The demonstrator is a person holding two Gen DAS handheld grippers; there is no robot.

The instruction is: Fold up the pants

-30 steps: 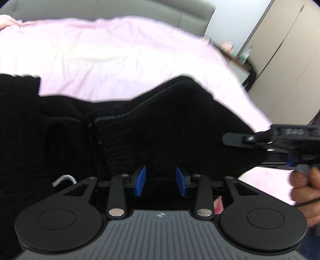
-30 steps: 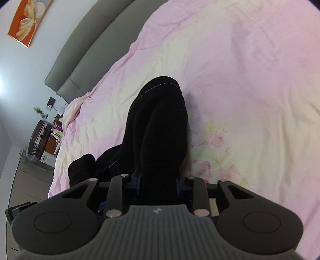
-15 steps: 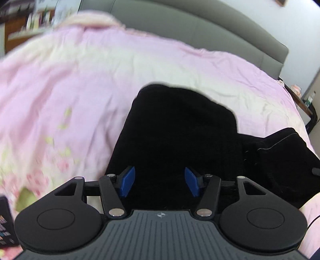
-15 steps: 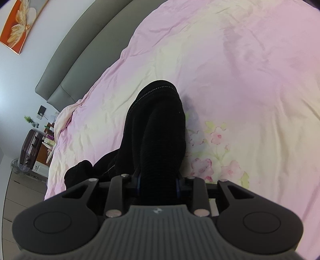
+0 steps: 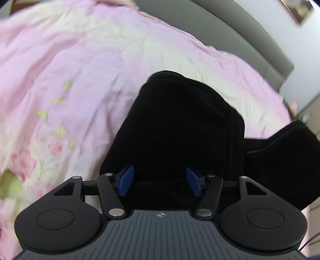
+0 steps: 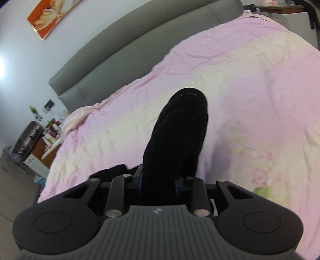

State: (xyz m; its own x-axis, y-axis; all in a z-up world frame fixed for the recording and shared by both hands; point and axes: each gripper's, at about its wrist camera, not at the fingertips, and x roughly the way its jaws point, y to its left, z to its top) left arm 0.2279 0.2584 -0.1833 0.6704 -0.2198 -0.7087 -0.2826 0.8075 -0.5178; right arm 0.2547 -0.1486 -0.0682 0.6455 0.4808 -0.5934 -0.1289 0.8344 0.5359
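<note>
The black pants [image 5: 176,128] lie bunched on the pink bed cover. In the left wrist view my left gripper [image 5: 159,181] is open, its blue pads [image 5: 126,179] spread wide over the near edge of a folded black section, gripping nothing. In the right wrist view my right gripper [image 6: 159,183] is shut on a thick fold of the pants [image 6: 180,136], which rises between the fingers and hangs forward over the bed. The pads are hidden by the cloth.
The pink floral bed cover [image 5: 70,70] fills both views. A grey headboard [image 6: 124,54] runs along the far side. A bedside table with clutter [image 6: 46,140] stands at the left. An orange picture [image 6: 50,16] hangs on the wall.
My left gripper has opened wider and swung left toward the folded section. My right gripper keeps its hold on the pants and has turned, showing more of the headboard.
</note>
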